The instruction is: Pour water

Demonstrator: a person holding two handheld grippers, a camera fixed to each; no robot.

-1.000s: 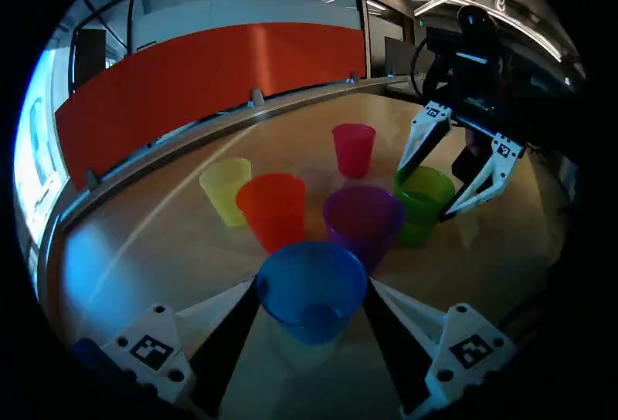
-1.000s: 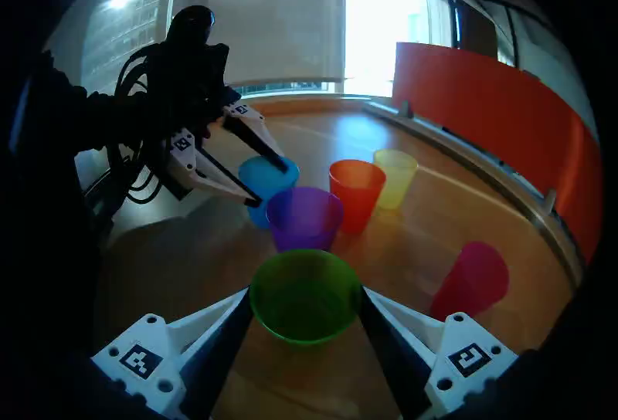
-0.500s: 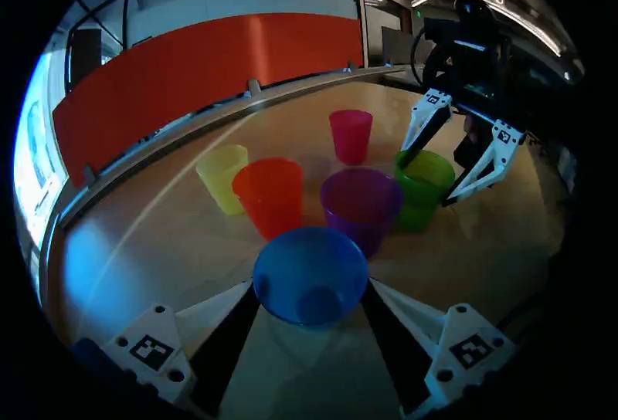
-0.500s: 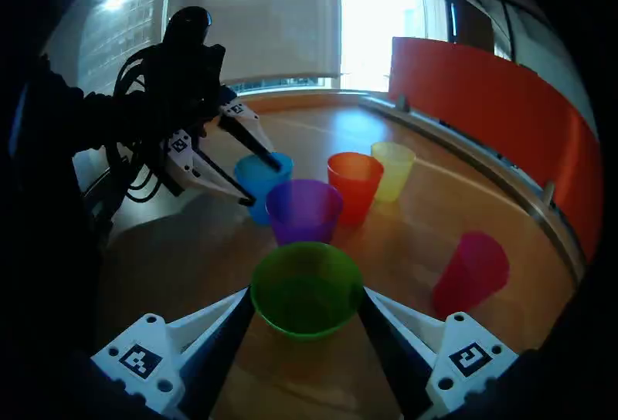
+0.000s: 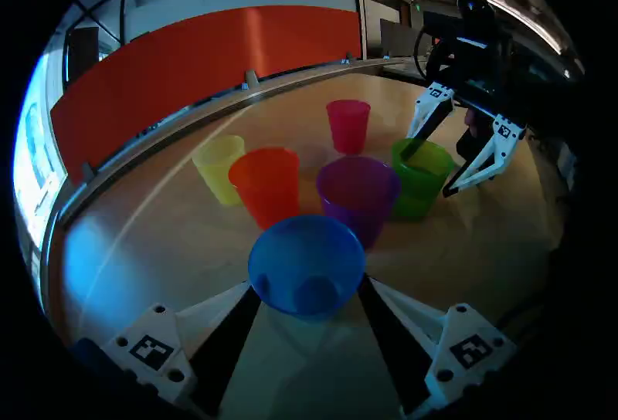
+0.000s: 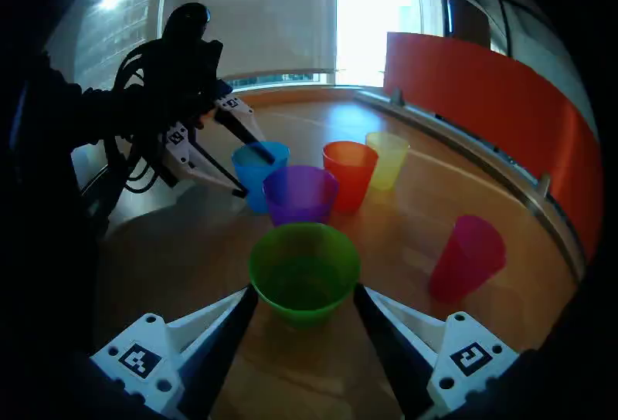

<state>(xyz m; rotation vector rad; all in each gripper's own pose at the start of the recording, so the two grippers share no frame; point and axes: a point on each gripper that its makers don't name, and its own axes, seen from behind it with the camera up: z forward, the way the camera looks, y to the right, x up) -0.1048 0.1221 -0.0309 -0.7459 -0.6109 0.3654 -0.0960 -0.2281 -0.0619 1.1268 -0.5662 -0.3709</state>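
Left gripper view: the left gripper clasps a blue translucent plastic cup, a smooth tapered tumbler, with both white fingers pressed against its walls. Beyond it, on the glossy wooden tabletop, stand an orange plastic cup, a yellow plastic cup, a purple plastic cup and a pink plastic cup, all the same tapered shape. Farther right, the right gripper clamps a green translucent plastic cup just beside the purple one.

Right gripper view: the green cup sits gripped between the right gripper's fingers, its round rim upward. A dark-sleeved arm carries the left gripper, closed around the blue cup behind the purple cup. Whether either cup contains water cannot be told
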